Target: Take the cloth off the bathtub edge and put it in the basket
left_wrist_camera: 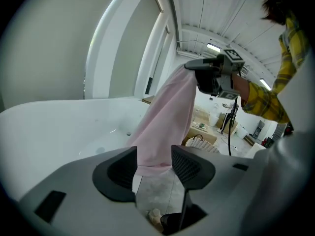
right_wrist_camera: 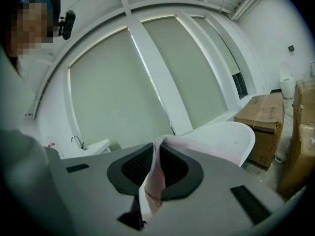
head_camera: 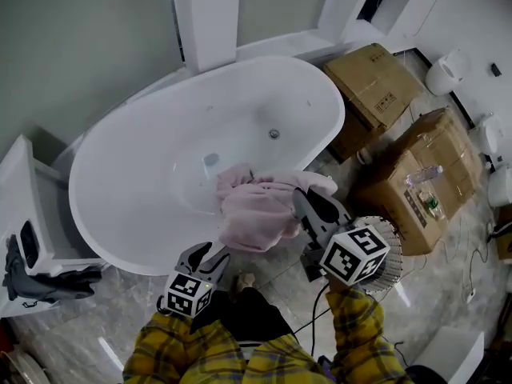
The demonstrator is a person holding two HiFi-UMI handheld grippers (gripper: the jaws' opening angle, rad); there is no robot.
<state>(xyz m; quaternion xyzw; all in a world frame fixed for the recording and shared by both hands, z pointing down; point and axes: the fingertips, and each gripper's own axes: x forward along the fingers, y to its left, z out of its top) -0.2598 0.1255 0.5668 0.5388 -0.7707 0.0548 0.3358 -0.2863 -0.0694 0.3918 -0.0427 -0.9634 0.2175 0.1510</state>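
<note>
Cloth (head_camera: pixel 258 210) was up off the tub (head_camera: pixel 128 174), a pink bundle hanging over the near rim at about five o'clock on the oval, part of it sagging back toward the basin. The right gripper (head_camera: pixel 314 205) had it: its own view showed the jaws (right_wrist_camera: pixel 155 168) nearly together with a fold of cloth (right_wrist_camera: pixel 156 181) pinched between the pads. The left gripper (head_camera: pixel 206 256), down at seven o'clock from the bundle, stood with its jaws (left_wrist_camera: pixel 153 163) well apart; the hem of the cloth (left_wrist_camera: pixel 167 122) dangled in the gap, but the pads did not look to be pressing on it. So the whole weight seemed to hang from one narrow pinch. The basket (head_camera: pixel 387 254) sat on the floor at four o'clock from the cloth, half hidden under the right gripper's marker cube, with boxes (head_camera: pixel 376 82) beyond at one o'clock. The dangers from here, as I judged them: the fold could slide out of that thin grip on the swing across; the long tail could drag on the rim or catch on the left jaws; and a release made too early would leave the cloth draped over the basket's edge or on the floor.
</note>
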